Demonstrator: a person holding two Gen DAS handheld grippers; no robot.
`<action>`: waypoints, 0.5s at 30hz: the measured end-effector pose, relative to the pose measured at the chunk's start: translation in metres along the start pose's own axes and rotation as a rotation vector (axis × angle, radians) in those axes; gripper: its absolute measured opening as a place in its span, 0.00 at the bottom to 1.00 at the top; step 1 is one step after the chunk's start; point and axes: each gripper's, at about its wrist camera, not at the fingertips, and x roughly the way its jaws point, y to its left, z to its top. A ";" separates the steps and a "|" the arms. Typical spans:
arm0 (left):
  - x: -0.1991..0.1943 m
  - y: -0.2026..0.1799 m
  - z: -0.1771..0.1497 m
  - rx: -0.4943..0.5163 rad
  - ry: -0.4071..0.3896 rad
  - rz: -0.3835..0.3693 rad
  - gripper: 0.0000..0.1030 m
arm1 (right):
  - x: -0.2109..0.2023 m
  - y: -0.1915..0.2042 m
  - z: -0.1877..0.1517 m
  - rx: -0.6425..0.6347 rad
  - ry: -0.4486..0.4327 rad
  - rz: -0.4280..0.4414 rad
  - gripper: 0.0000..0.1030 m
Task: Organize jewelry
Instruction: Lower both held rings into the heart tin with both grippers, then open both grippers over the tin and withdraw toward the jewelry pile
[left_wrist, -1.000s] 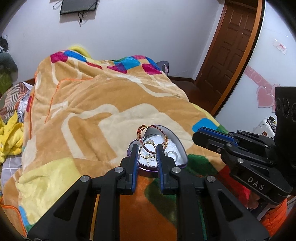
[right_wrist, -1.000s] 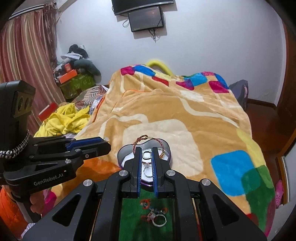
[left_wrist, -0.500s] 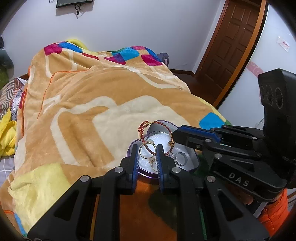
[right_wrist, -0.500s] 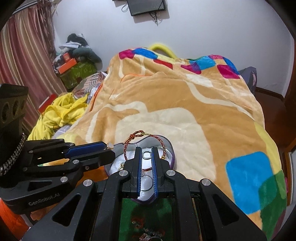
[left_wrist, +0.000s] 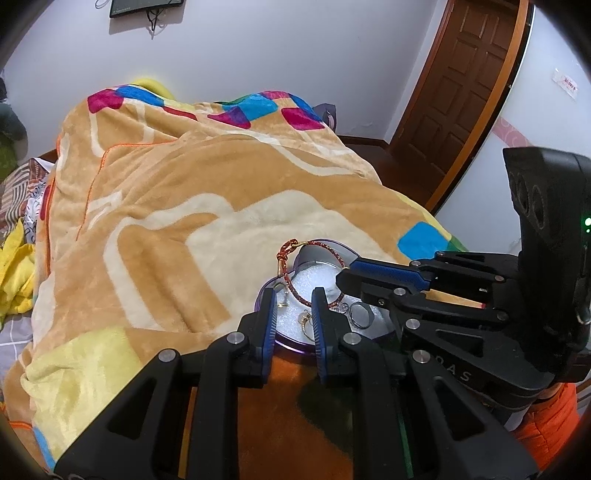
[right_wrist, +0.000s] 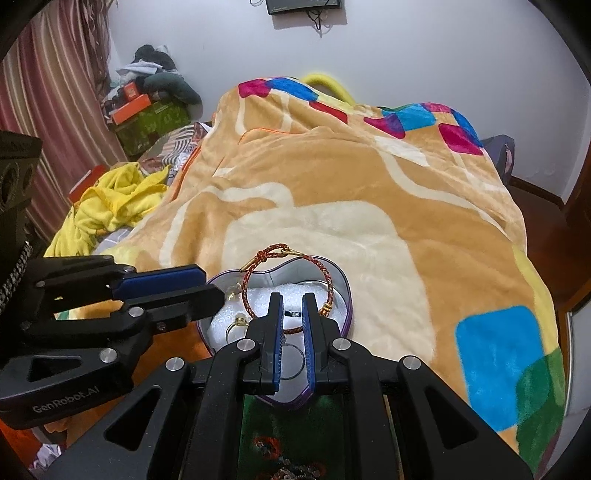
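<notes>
- Heart-shaped box (right_wrist: 341, 280) sits on the bed blanket (right_wrist: 332, 192); the red bracelet (right_wrist: 327, 275) leans half over its 12 o'clock rim.
- Right gripper (right_wrist: 293, 321): jaws narrowly apart over the foam, gripping nothing I can see.
- Left gripper (left_wrist: 293, 314): jaws slightly apart at the box's 6 o'clock edge.
- Risk: any nudge tips the bracelet out onto the blanket.
- Soft bedding could let the box tilt, spilling rings (left_wrist: 360, 314).
- The two grippers sit close; they may collide.

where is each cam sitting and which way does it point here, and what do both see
Left wrist: on the left gripper, looking forward along its open fingers over the heart-shaped box toward the door; the right gripper enters from the right.
Right wrist: on the right gripper, narrow-gapped, facing the curtain side; the left gripper enters from the left.
Shared: box, red bracelet, blanket.
</notes>
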 end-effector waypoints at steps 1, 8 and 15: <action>-0.002 0.000 0.000 0.000 -0.002 0.000 0.17 | 0.000 -0.001 0.000 0.001 0.001 -0.003 0.11; -0.021 -0.005 0.002 0.008 -0.029 0.005 0.17 | -0.019 0.000 -0.001 0.012 -0.028 -0.018 0.15; -0.040 -0.016 0.000 0.025 -0.046 0.015 0.17 | -0.046 0.004 -0.004 0.009 -0.075 -0.046 0.19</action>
